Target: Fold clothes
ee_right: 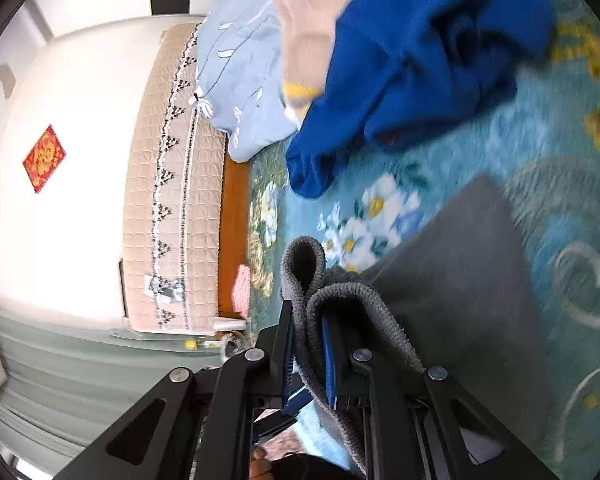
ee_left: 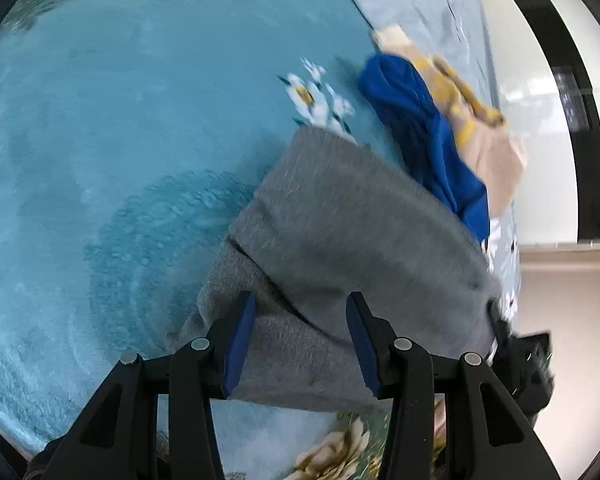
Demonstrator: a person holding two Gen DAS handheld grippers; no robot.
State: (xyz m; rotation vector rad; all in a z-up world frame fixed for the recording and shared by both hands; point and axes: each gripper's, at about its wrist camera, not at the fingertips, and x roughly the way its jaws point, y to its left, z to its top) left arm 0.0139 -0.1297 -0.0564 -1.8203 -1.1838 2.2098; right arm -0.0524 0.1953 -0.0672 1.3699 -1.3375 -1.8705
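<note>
A grey knit garment (ee_left: 352,216) lies folded on the teal flowered bedspread (ee_left: 120,120). My left gripper (ee_left: 302,328) hangs over its near end, open, with the cloth showing between the two blue pads and neither pad pressing on it. In the right wrist view my right gripper (ee_right: 308,344) is shut on the grey garment's (ee_right: 460,288) ribbed edge, which loops up between the pads. A crumpled blue garment (ee_right: 420,60) and a beige one with yellow trim (ee_right: 304,20) lie just beyond.
The blue garment (ee_left: 416,120) and the beige one (ee_left: 484,148) sit near the bed's edge. A light blue quilt (ee_right: 240,80) is bunched against the padded beige headboard (ee_right: 160,200). White wall and a radiator lie past the bed.
</note>
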